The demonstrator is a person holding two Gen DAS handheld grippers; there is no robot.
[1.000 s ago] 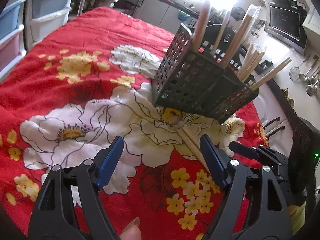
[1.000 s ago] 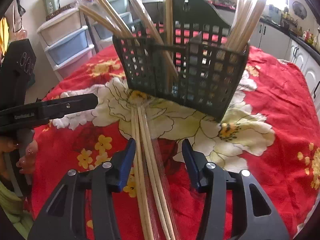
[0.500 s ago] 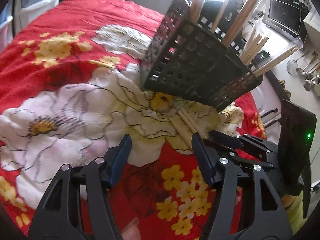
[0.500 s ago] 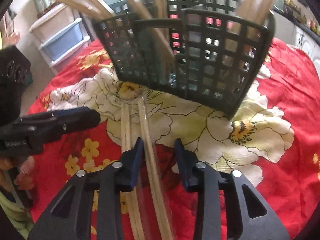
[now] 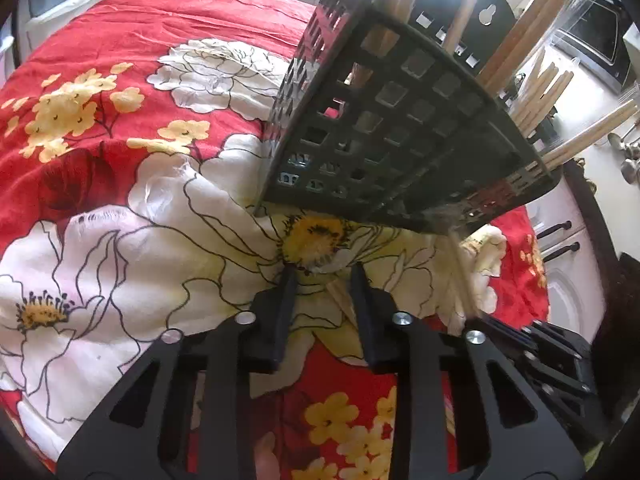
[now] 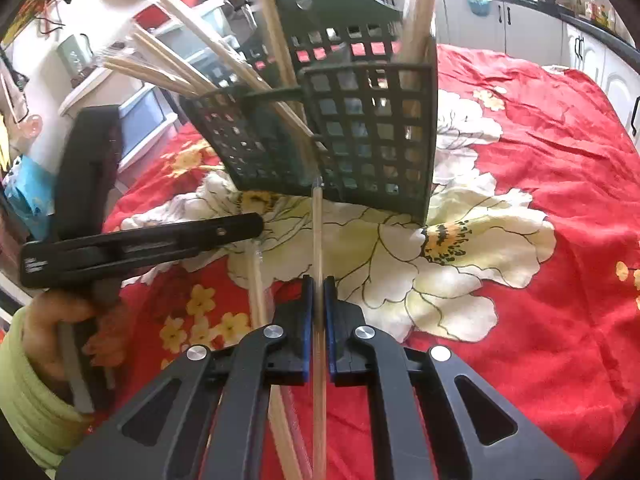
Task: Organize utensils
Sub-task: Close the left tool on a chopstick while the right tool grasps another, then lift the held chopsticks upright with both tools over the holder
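The right hand-held gripper (image 6: 318,280) clamps a wooden chopstick (image 6: 318,236) beside the black utensil basket (image 6: 360,136). The left hand-held gripper's (image 5: 322,276) jaws are closing, a chopstick between them, not yet pinched.

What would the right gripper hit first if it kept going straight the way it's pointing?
Probably the black basket: the right gripper, shut on a chopstick, points along it toward the basket's base, though depth is hard to judge.
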